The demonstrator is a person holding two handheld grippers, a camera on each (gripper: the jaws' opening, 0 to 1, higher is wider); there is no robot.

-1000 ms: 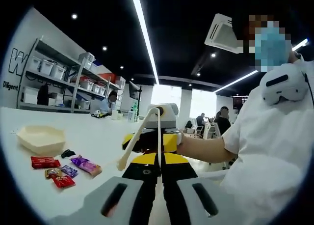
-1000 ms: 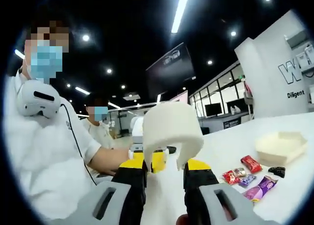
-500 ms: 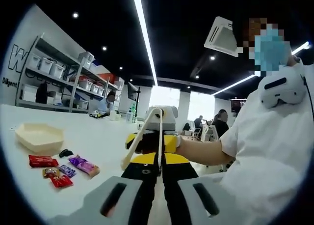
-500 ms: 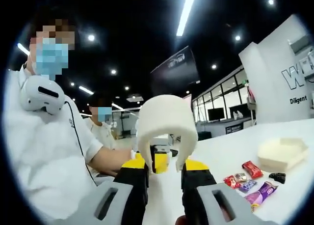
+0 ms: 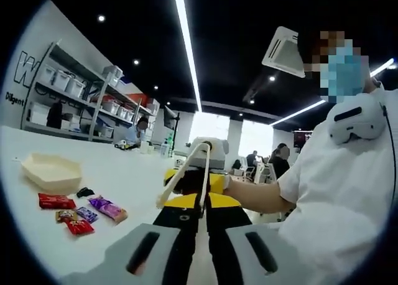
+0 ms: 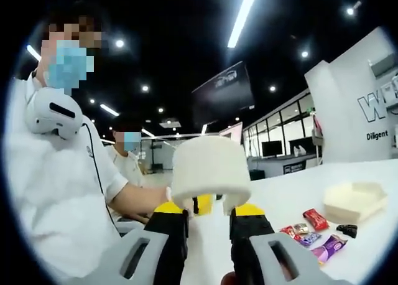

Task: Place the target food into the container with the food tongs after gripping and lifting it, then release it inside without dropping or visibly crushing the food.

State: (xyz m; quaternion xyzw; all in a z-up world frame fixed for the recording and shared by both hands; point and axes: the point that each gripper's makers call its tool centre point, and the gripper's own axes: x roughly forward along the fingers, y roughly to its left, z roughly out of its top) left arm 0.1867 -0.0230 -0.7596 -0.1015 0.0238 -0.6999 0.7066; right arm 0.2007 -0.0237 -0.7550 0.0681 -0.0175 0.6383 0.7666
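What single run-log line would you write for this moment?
phase: before pickup | right gripper: jaws clasp tongs, raised above table | wrapped snacks: on table beside container, untouched

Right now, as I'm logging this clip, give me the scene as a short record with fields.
tool: cream tongs, arms clamped between the right gripper jaws
left gripper: nothing visible between its jaws
container: cream tray on the white table, nothing visible in it
food: wrapped snacks beside the tray: red, purple, small dark, others clustered
progress: no snack gripped yet; tongs up off the table
person: white sleeve, headset at neck
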